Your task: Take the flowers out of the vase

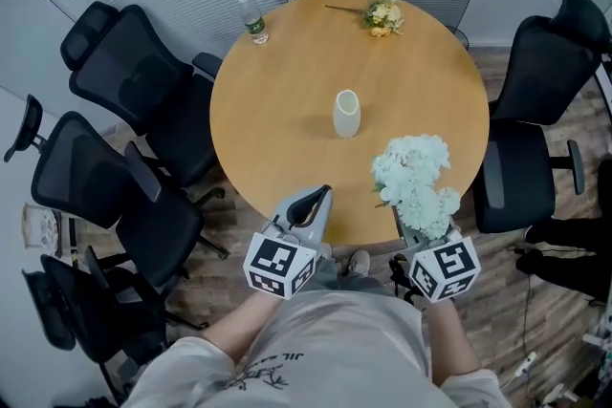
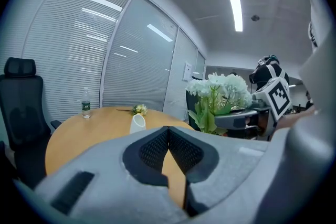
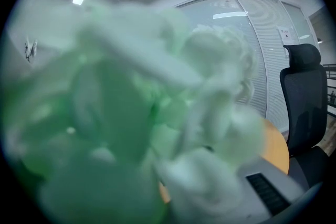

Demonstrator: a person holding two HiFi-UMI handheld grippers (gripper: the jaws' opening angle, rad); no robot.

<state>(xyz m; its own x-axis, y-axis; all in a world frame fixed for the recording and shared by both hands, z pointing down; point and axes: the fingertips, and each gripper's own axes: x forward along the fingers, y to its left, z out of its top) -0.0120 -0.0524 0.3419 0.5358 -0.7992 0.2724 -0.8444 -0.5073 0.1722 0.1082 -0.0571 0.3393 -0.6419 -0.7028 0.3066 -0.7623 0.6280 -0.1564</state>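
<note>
The white vase (image 1: 346,113) stands upright and empty in the middle of the round wooden table (image 1: 277,100); it also shows in the left gripper view as vase (image 2: 137,123). My right gripper (image 1: 422,230) is shut on the stems of a bunch of white flowers (image 1: 415,180), held over the table's near right edge. Those flowers (image 3: 157,113) fill the right gripper view and hide its jaws. My left gripper (image 1: 312,204) is shut and empty at the near edge, its pads (image 2: 181,150) pressed together. A small yellow bunch (image 1: 382,16) lies at the far side.
A water bottle (image 1: 252,19) stands at the table's far left rim. Black office chairs crowd the left side (image 1: 134,81) and the right side (image 1: 540,91). Glass walls with blinds (image 2: 79,50) run behind the table.
</note>
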